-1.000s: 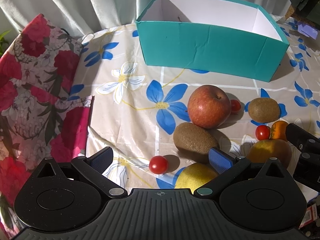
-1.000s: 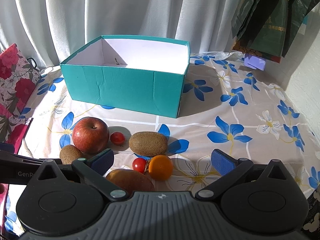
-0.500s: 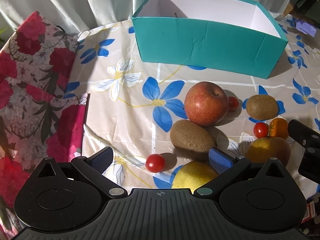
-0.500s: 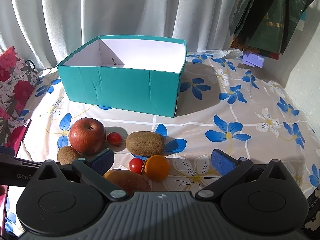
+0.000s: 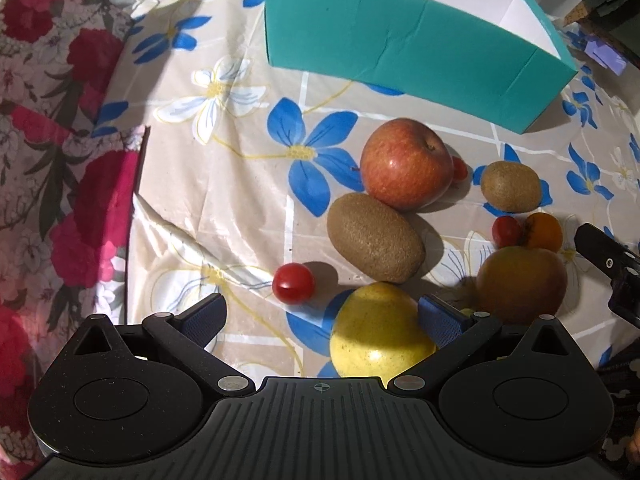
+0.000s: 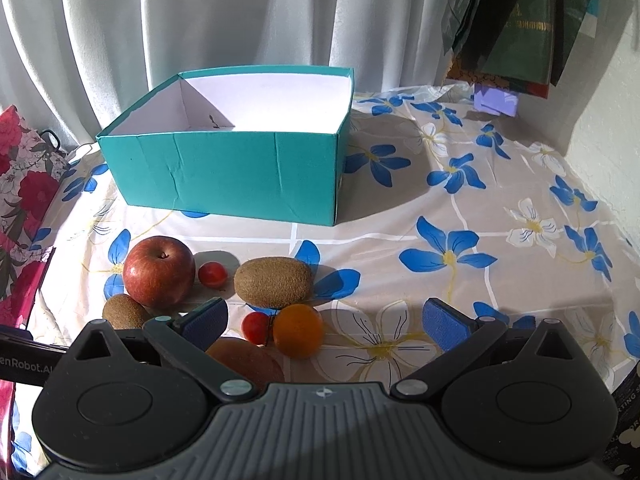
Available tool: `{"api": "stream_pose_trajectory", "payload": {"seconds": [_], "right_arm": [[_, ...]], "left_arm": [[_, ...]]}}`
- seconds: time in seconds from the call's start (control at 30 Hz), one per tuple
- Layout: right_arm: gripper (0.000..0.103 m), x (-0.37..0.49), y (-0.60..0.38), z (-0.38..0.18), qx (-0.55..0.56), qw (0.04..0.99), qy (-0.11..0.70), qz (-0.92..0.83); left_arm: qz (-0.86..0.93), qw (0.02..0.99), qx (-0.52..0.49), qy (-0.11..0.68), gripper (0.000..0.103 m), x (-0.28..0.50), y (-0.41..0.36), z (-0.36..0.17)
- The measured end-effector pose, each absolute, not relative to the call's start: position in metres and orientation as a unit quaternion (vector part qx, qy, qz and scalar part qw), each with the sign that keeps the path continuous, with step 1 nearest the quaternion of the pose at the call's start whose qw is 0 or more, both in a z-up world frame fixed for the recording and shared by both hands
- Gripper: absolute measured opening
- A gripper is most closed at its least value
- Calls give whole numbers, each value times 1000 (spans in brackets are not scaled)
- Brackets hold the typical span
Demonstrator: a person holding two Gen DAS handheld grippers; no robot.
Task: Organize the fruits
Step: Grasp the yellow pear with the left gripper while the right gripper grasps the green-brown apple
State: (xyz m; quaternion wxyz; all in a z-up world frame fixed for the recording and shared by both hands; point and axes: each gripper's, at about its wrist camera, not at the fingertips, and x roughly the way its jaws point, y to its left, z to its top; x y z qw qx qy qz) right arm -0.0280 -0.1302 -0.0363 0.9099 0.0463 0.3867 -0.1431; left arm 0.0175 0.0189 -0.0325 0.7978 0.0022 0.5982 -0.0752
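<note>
An open teal box (image 5: 416, 44) (image 6: 236, 168) stands at the back of the flowered table. In front lie a red apple (image 5: 406, 164) (image 6: 158, 272), two kiwis (image 5: 374, 238) (image 5: 510, 186) (image 6: 272, 282), cherry tomatoes (image 5: 293, 283) (image 6: 212, 273), a small orange (image 5: 544, 232) (image 6: 298, 336), an orange-brown fruit (image 5: 520, 284) (image 6: 244, 360) and a yellow fruit (image 5: 380, 332). My left gripper (image 5: 320, 316) is open, the yellow fruit between its jaws near the right pad. My right gripper (image 6: 324, 320) is open and empty above the small orange.
A red flowered bag (image 5: 52, 128) hangs at the table's left edge. Curtains (image 6: 200, 20) hang behind the box. Dark bags (image 6: 520, 20) hang at the back right, above a small purple object (image 6: 496, 100). A white wall (image 6: 608, 120) is at the right.
Both grippers have moved lower and closer to the fruits. The yellow fruit now sits further between the left gripper's jaws. No fruit has moved.
</note>
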Motion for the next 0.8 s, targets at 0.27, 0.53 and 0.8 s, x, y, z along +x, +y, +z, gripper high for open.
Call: {"api": "stream_pose_trajectory", "payload": {"seconds": [0.27, 0.53, 0.8], "right_arm": [[103, -22, -140, -44, 57, 906, 396, -141], [103, -16, -148, -46, 67, 904, 398, -139], [103, -11, -155, -49, 71, 902, 402, -141]], "left_arm": [[-92, 765, -9, 637, 103, 27, 9, -39], [-85, 729, -33, 678, 103, 34, 4, -53], [-88, 703, -89, 700, 90, 45, 9, -62]]}}
